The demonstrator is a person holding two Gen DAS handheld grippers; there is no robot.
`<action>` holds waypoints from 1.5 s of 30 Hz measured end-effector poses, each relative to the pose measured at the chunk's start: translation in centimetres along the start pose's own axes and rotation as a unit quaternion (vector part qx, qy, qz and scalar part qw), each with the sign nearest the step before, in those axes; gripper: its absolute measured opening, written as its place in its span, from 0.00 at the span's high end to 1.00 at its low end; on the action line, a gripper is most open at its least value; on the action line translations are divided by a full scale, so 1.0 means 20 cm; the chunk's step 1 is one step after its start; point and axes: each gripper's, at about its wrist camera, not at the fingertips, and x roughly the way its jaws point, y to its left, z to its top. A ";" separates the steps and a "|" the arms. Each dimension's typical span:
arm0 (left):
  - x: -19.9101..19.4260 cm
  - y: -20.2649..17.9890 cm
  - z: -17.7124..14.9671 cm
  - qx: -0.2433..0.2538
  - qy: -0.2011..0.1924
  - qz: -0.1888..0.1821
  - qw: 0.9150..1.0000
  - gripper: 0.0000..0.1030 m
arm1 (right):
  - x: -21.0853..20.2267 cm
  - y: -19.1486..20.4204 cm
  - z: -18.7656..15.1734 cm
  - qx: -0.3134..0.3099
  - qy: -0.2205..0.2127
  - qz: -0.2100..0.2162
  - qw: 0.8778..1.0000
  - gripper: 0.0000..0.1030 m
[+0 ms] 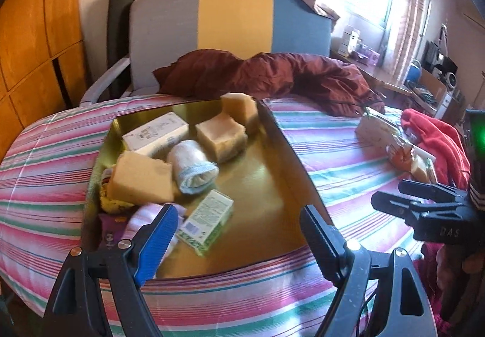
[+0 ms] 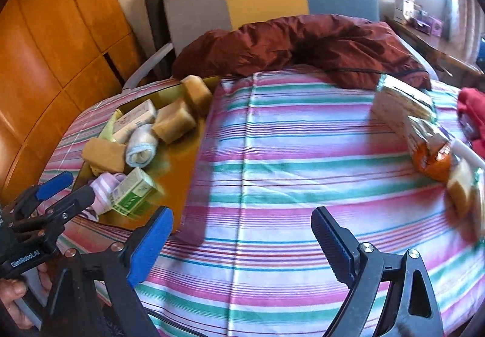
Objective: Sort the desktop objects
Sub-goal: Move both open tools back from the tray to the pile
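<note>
two grippers hover empty, jaws spread — the left gripper point(image 1: 239, 227) over the gold tray point(image 1: 266, 185) of sorted soaps, the right gripper point(image 2: 242, 234) above striped cloth. best next: swing right toward the orange packet point(image 2: 430, 155) — approach low, squarely.

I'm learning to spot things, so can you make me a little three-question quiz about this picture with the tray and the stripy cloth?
1. True or false: the rolled white sock lies inside the gold tray.
2. Which box lies in the tray nearest the left gripper? A) the green box B) the white box C) a red box
3. Fill in: the orange packet lies outside the tray, on the ____ cloth.

Key: 1 true; 2 A; 3 striped. Neither the left gripper nor the right gripper holds anything; both are open.
</note>
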 end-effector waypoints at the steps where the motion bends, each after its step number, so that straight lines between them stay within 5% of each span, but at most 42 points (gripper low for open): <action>1: 0.00 -0.01 0.00 0.001 0.001 -0.007 1.000 0.18 | 0.00 -0.02 0.00 0.005 0.000 -0.006 1.000 0.10; 13: 0.07 -0.11 0.00 0.022 0.020 -0.037 0.999 0.19 | -0.09 -0.45 -0.05 0.081 0.017 -0.079 0.993 0.10; 23: 0.14 -0.21 0.02 0.047 0.038 -0.049 0.997 0.19 | -0.25 -1.00 -0.06 0.174 0.011 -0.168 0.970 0.10; 32: 0.24 -0.30 0.05 0.060 0.059 -0.070 0.994 0.19 | -0.24 -1.35 0.00 0.099 0.079 -0.230 0.965 0.10; 45: 0.38 -0.58 0.15 0.114 0.075 -0.121 0.983 0.19 | -0.04 -1.50 0.04 0.004 0.158 -0.202 0.966 0.11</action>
